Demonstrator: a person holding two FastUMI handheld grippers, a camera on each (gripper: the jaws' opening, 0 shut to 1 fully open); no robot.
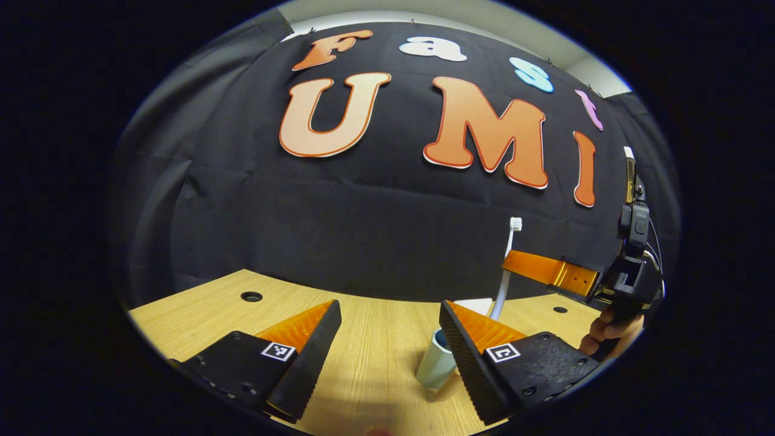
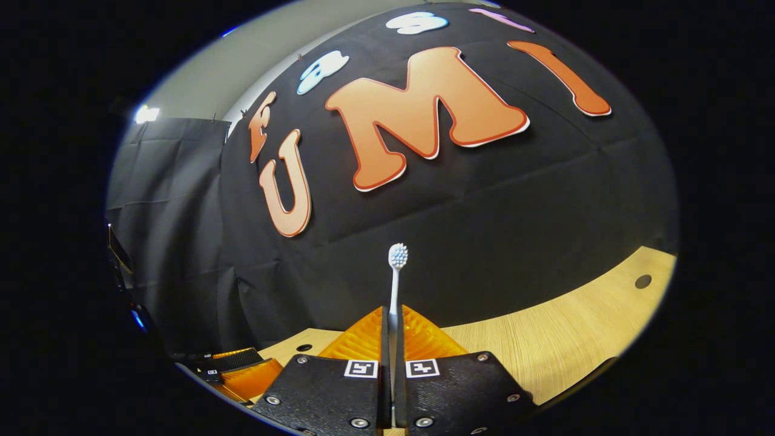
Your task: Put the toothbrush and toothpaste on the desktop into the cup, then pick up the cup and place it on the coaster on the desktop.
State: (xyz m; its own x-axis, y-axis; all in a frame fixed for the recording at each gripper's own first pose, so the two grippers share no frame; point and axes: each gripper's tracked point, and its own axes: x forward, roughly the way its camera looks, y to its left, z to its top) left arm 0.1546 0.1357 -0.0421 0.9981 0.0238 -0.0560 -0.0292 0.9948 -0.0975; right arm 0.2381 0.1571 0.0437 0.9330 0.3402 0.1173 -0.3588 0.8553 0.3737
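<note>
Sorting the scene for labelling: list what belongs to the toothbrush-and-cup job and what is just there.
Job:
- toothbrush, clamped upright in the right gripper, bristles up
- cup, standing on the desktop beside the open left gripper

Just there:
- white flat item behind the cup, too hidden to identify
- holes in the desktop

toothbrush (image 2: 394,284): 1, upright, at 12 o'clock from the right gripper (image 2: 392,339), whose two fingers press on it | cup (image 1: 437,362): 1, at 5 o'clock in the left gripper view | grippers: 2, left gripper (image 1: 387,339) with fingers spread | desktop (image 1: 375,345): 1 | round desktop holes: 2 in left gripper view, 2 in right gripper view
</note>
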